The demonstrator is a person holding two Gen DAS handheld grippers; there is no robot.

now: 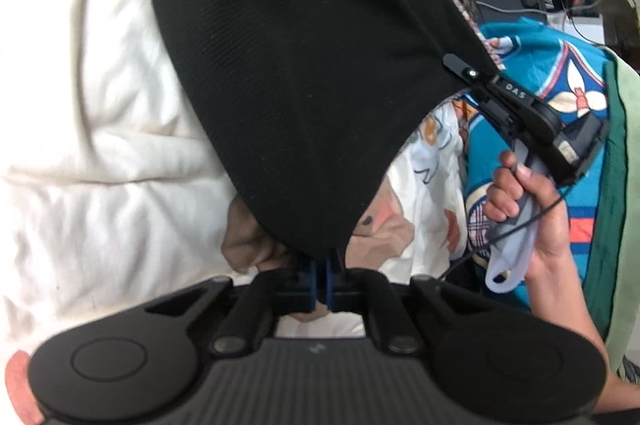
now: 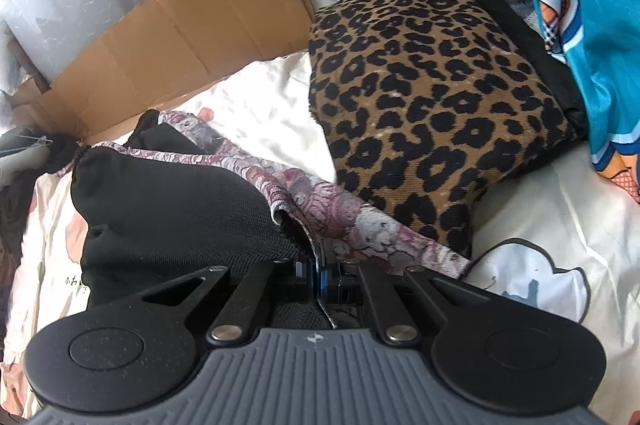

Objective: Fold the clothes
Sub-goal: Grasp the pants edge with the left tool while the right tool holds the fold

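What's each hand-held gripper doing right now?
Left hand-held gripper: shut on the black garment's edge.
Right hand-held gripper: shut on the same garment's floral edge.

Leopard-print cushion (image 2: pixel 432 97) and cardboard (image 2: pixel 168 37) hem the far side; white bedding (image 1: pixel 80 129) lies open leftward.

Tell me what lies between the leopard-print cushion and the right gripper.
In the right wrist view, the floral fabric edge of the black garment runs from beside the leopard-print cushion down into the right gripper, which is shut on it.
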